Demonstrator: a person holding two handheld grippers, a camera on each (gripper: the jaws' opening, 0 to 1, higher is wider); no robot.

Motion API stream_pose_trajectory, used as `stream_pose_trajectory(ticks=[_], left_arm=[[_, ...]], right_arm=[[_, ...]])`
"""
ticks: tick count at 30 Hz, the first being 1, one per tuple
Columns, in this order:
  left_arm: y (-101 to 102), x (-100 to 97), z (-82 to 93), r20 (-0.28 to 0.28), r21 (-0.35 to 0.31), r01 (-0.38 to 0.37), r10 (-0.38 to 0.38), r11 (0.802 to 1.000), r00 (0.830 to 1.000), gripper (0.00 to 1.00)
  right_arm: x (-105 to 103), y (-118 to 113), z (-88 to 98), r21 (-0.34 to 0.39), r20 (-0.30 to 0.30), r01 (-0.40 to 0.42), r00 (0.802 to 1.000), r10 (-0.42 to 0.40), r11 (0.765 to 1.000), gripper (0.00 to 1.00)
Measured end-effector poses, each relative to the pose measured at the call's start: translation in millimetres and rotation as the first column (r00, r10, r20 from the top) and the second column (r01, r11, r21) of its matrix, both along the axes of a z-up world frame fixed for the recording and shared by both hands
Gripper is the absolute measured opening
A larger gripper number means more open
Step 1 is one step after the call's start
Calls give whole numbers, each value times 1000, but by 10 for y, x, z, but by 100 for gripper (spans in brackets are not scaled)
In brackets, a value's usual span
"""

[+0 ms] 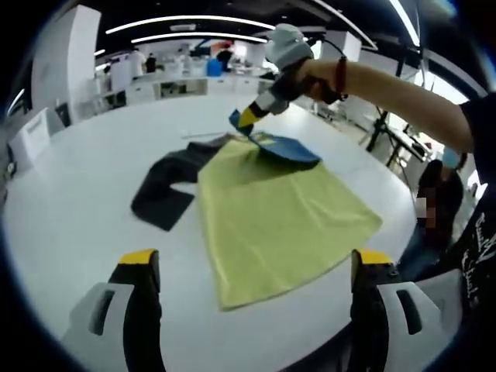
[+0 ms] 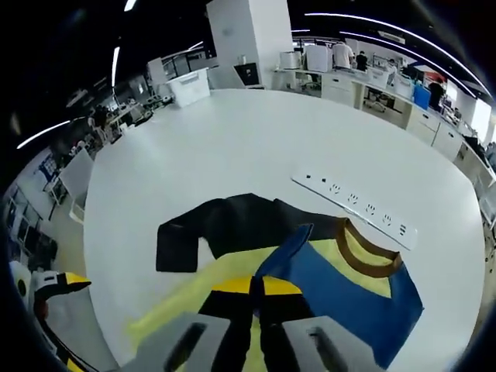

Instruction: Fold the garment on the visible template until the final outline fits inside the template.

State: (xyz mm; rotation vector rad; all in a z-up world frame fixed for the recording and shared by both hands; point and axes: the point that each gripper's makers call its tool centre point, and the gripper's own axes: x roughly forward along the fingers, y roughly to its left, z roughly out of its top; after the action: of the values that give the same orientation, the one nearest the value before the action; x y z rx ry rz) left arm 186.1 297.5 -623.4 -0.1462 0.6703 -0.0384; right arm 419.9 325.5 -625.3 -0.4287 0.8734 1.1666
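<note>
Taking the garment as landmark, going left to right.

Left gripper view: lying flat mid-desk (image 1: 70, 209), garment (image 1: 271, 217) showing mostly yellow-green, with a black sleeve (image 1: 167, 186) stretching off its left side. Left gripper (image 1: 256, 267) hovering on the near side of the garment, jaws spread wide, yellow tips framing the near hem, touching nothing. Beyond the garment's far edge, right gripper (image 1: 246, 118) reaching in from a person's hand (image 1: 306, 74), pinching a blue panel (image 1: 291, 147) of the cloth and lifting it clear of the yellow layer. Workstations and people showing far behind the garment. Person's dark top at the right edge.

Right gripper view: left gripper (image 2: 58, 288) peeking in well left of the garment, at the desk (image 2: 232, 132) rim. Black sleeve (image 2: 209, 229) spreading off the garment's left side. Right gripper (image 2: 256, 291) sitting directly over the garment (image 2: 349, 287), jaws pressed together on a fold of blue cloth rising between the yellow tips. Blue panel (image 2: 356, 298) and brown collar (image 2: 368, 256) lying right of the jaws, over yellow. White power strip (image 2: 353, 200) resting on the desk just beyond the collar, apart from the garment.

No template outline discernible under or around the garment.
</note>
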Motion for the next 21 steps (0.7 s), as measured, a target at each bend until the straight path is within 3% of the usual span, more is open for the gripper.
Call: stream_pose_trajectory(ticks=[12,21], left_arm=[[32,-9,-38,-5,8,2,-2,1000,1000,99],[76,-1,-67,-4,16,6,-6,1000,1000,99]], right_arm=[[-52,96,-317,-31,-19,-10,1000,10,999,0],[-109,189,-604,-53,-65,-7,998,3,999,0]])
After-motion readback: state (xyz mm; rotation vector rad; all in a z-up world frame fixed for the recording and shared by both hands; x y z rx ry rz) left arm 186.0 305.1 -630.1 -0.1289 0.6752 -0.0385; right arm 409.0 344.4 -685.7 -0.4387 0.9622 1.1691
